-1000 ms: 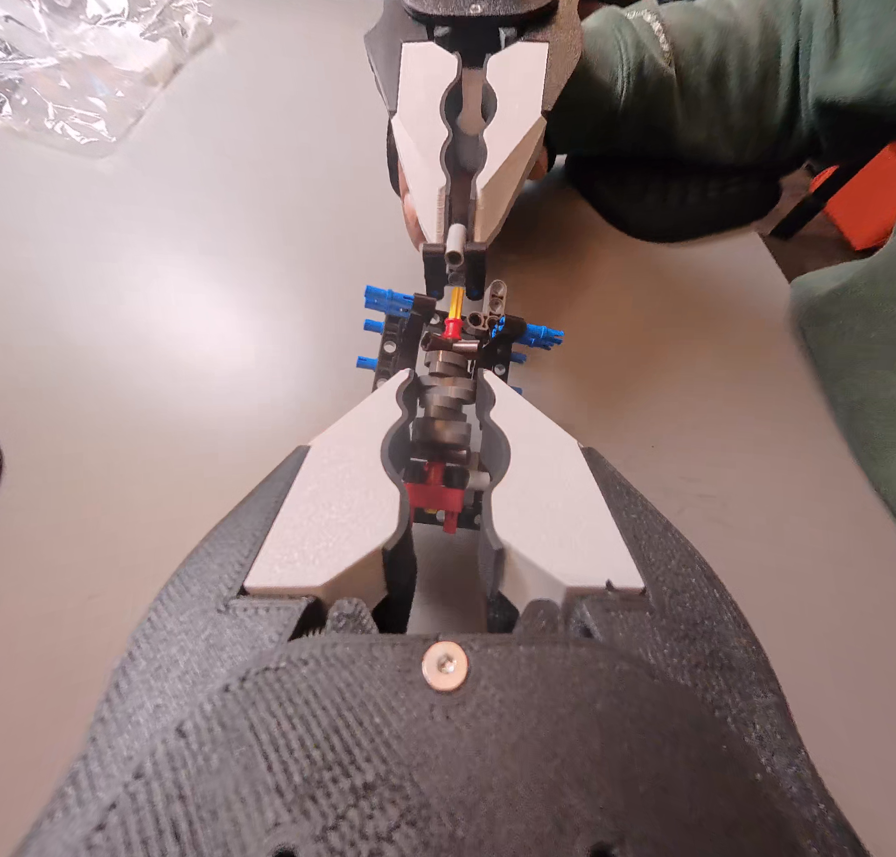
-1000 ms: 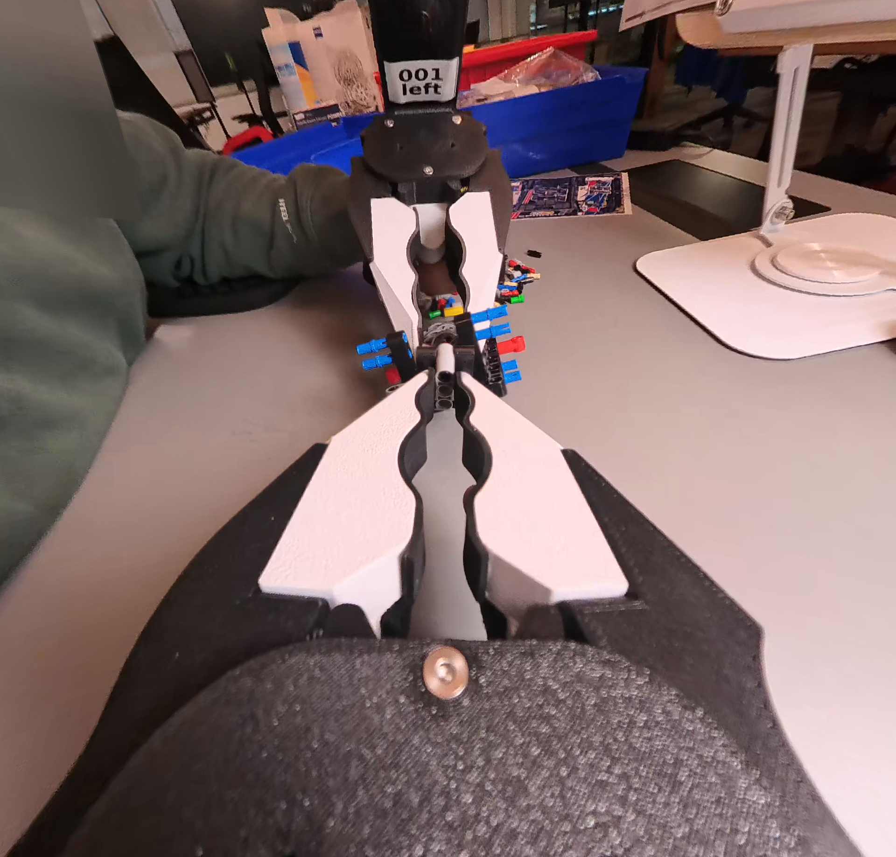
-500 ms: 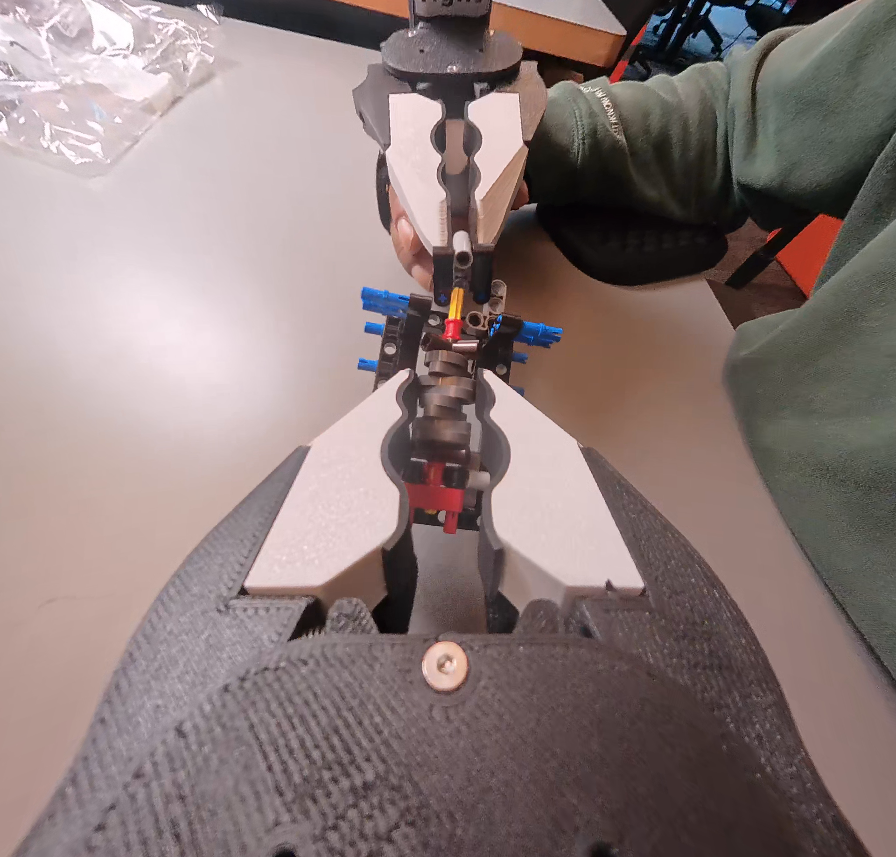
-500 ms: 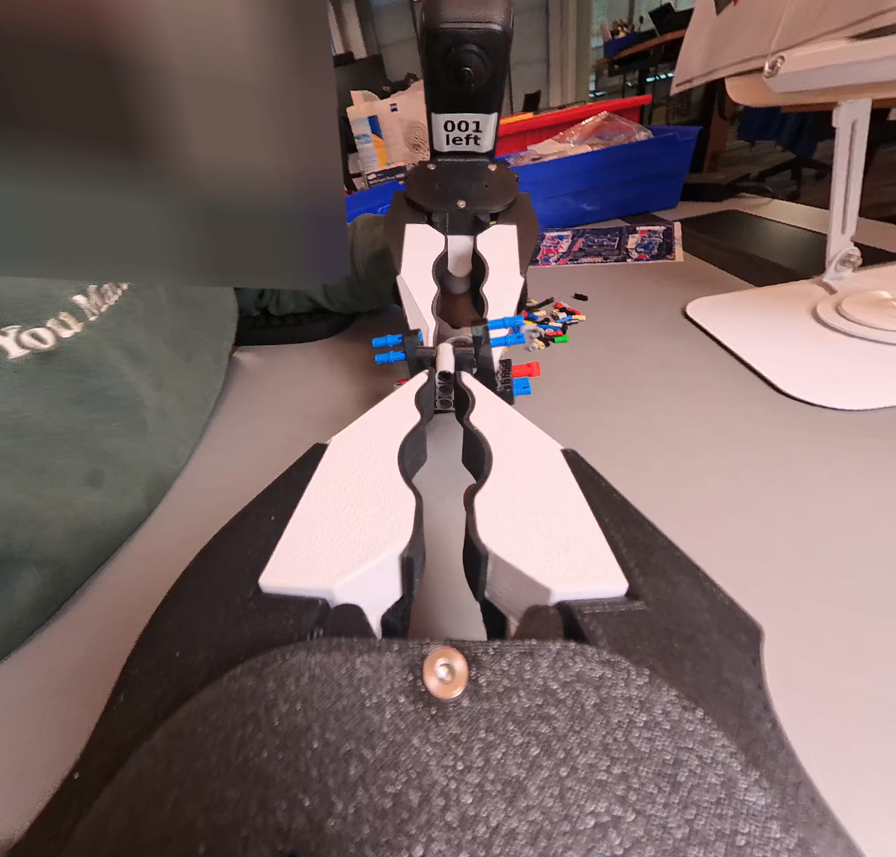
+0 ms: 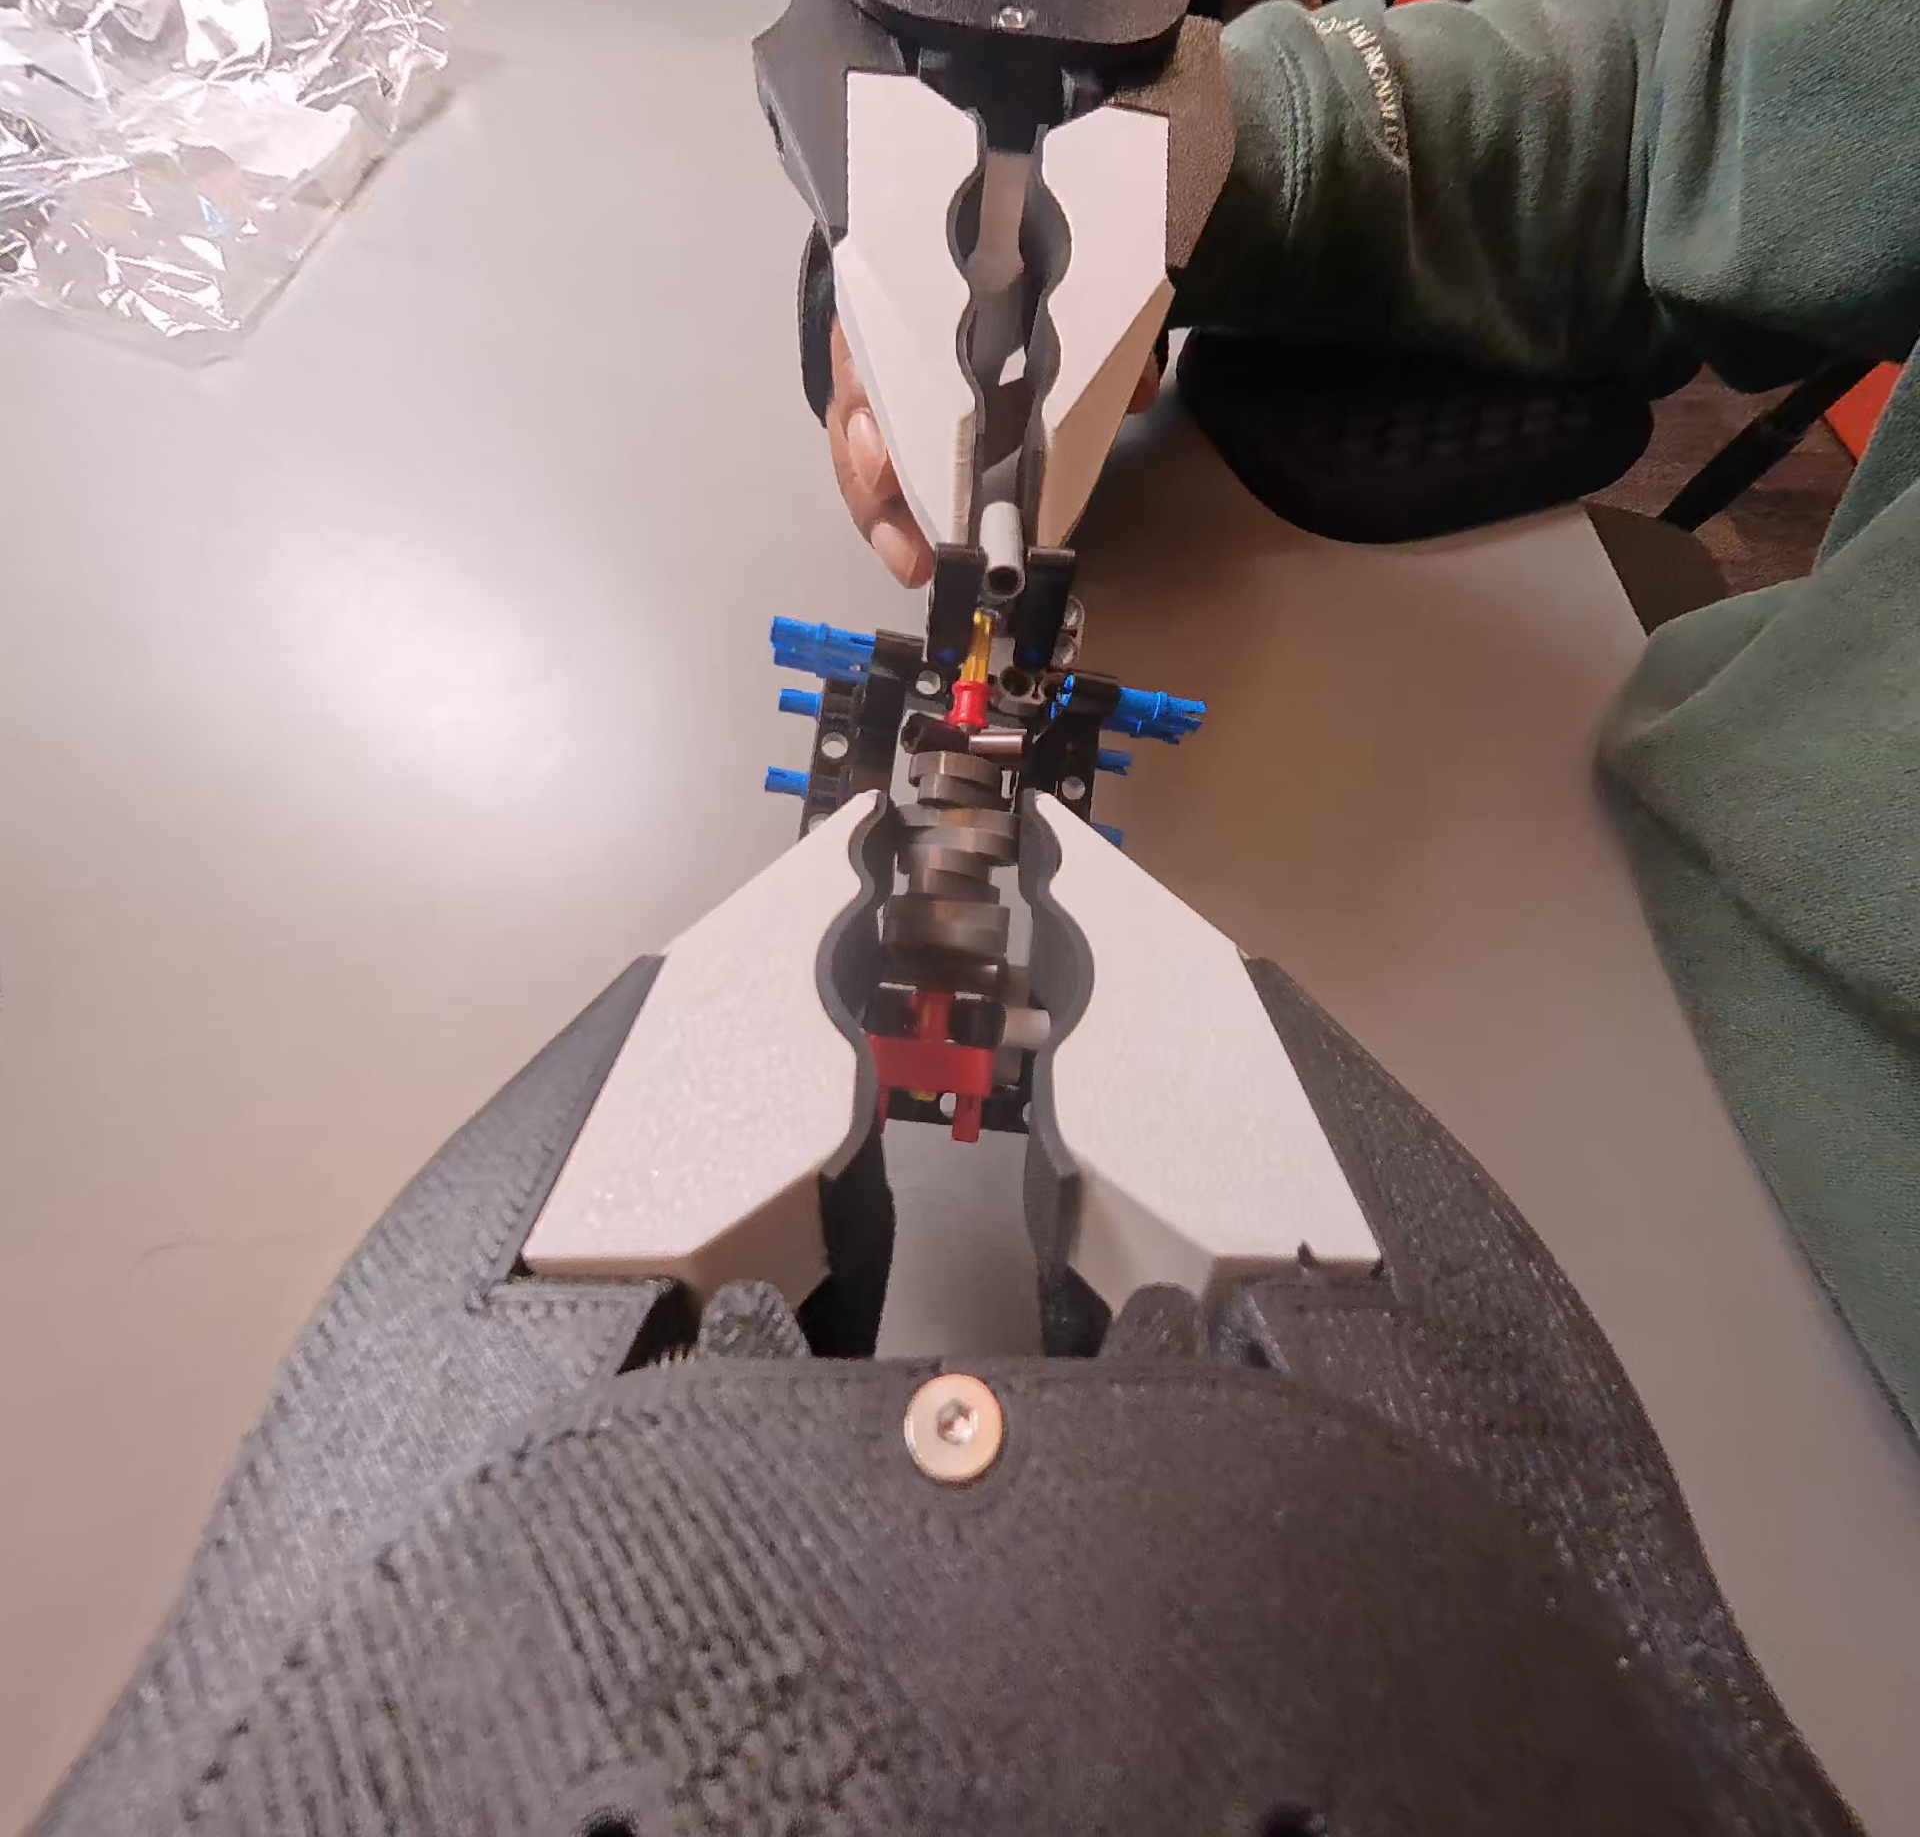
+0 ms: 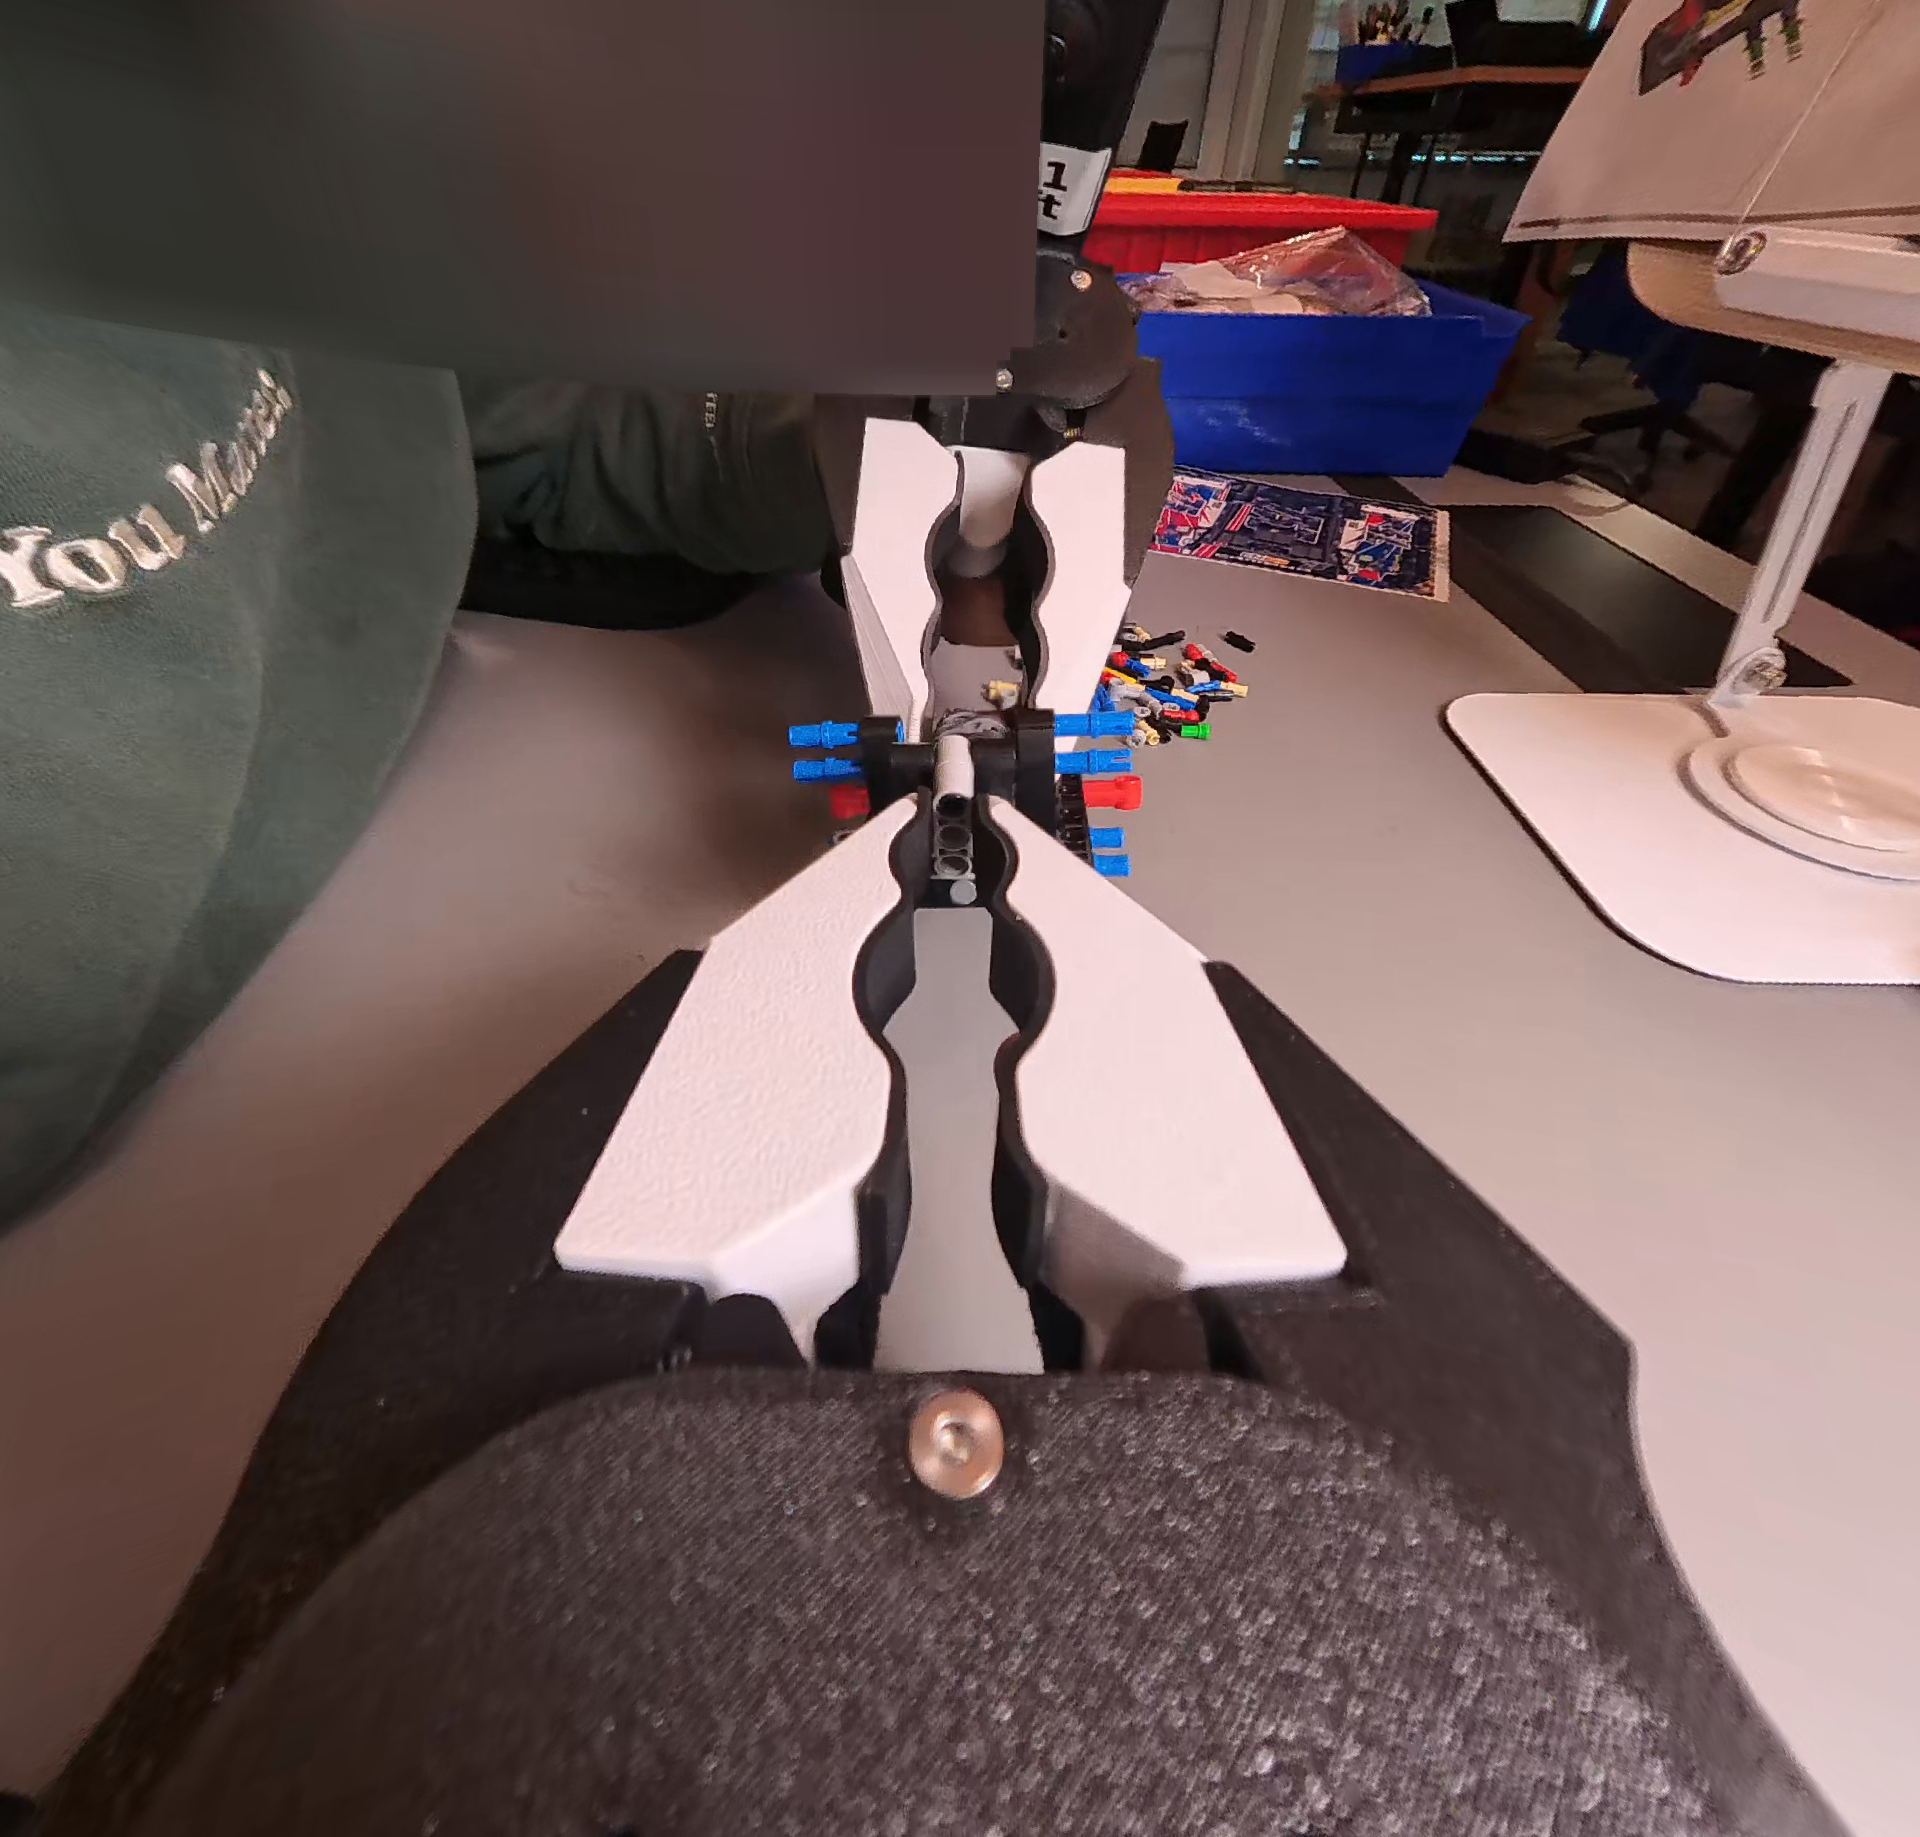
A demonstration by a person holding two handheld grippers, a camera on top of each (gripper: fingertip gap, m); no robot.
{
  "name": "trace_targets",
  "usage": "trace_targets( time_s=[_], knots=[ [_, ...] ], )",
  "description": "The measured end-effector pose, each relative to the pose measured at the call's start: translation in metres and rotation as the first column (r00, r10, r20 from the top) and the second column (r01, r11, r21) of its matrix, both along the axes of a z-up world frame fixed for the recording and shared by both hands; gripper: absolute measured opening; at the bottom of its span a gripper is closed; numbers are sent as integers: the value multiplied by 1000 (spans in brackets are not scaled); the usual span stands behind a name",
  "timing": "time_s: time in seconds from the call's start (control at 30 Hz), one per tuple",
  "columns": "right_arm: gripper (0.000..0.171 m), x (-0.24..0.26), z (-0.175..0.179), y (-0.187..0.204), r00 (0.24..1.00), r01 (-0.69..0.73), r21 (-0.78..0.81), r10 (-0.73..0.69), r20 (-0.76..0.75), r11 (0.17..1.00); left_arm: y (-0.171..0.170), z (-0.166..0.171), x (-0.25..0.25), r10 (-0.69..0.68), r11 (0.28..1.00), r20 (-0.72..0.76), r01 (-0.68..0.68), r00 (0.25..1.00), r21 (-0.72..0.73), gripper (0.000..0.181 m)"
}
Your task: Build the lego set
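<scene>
the left gripper [image 5: 951, 821] is closed on the model [image 5: 951, 748], a half-built frame with blue pins [image 5: 821, 644] sticking out both sides, resting on the grey table [image 5: 416, 748]. its white fingers [image 5: 727, 1039] clamp the near end, around the stacked grey discs and the red block, probably to pin the frame down so it cannot slide while a part is pressed in from the other side.

the right gripper [image 6: 951, 821] comes in from the opposite end, jaws narrow and closed on a small black piece [image 5: 1000, 592] with a grey tube in it. the piece sits at the frame's far end, in line with the yellow axle [image 5: 975, 644], which suggests it is being pushed on there. whether it is already seated or only touching cannot be told: the fingers cover the joint in the right wrist view, and the left wrist view looks at it end on.

a thumb [image 5: 883, 499] shows behind the right gripper. a green sleeve [image 5: 1507, 177] fills the edge of the left wrist view. spare parts [image 6: 1174, 686] lie in a heap beyond the model, too small to sort. a clear bag [image 5: 177, 125] is cut off at the corner. a large blurred patch hides much of the right wrist view, including most of the left gripper's upper part.
</scene>
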State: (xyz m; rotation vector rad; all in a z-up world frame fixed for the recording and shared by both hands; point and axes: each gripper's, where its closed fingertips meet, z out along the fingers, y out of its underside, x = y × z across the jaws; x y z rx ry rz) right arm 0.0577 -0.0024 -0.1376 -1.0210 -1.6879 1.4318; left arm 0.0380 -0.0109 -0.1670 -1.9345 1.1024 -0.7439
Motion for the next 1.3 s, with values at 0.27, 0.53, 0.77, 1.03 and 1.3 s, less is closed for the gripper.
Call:
trace_targets(
  time_s=[0.27, 0.53, 0.77, 1.03, 1.3],
  knots=[
    [5, -2, -4, -1, 1000, 14, 60, -14, 11, 998, -1, -3, 0, 8, 1000, -26, -8, 1000, -4, 22],
    [5, -9, -9, -1, 998, 42, 104, -46, 41, 994, 2, -6, 0, 16, 1000, -1, -16, 1000, 5, 22],
    [5, -12, -7, -1, 997, 69, 93, -72, 38, 993, 5, -2, 3, 17, 999, 53, -19, 998, 36, 21],
    [19, -13, -8, 5, 992, 108, 99, -114, 58, 989, 9, -1, 1, 29, 998, 77, -34, 997, 55, 21],
    [1, -8, -10, 7, 989, 118, 130, -128, 79, 985, 10, -5, 1, 32, 997, 60, -35, 998, 63, 21]
  ],
)
